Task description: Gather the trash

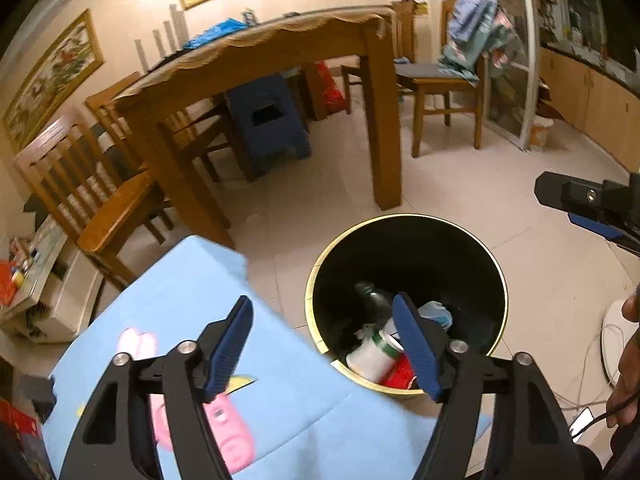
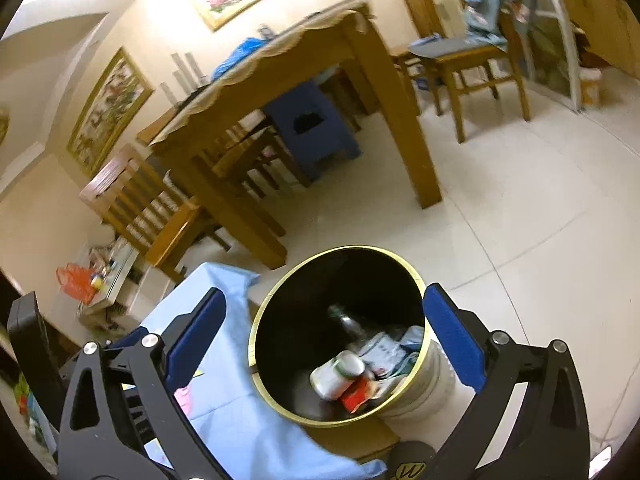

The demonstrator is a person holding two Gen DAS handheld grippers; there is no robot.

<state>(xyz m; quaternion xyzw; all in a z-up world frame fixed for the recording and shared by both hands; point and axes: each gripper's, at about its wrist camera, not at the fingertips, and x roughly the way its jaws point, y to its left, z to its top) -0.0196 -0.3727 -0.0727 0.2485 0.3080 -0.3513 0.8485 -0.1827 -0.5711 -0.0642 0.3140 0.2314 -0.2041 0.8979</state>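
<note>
Black inside and gold-rimmed, the bin [image 2: 340, 336] stands on the floor just off the blue-clothed table [image 1: 280, 360] corner, already holding a white bottle [image 2: 338, 374] and red carton [image 2: 356, 396]; left gripper [image 1: 324, 350] and right gripper [image 2: 324, 344] both gape wide, empty; best draw them clear of the rim before seeking more trash.

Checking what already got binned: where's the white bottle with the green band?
In both wrist views, the white bottle lies on its side inside the black bin, beside a red packet.
</note>
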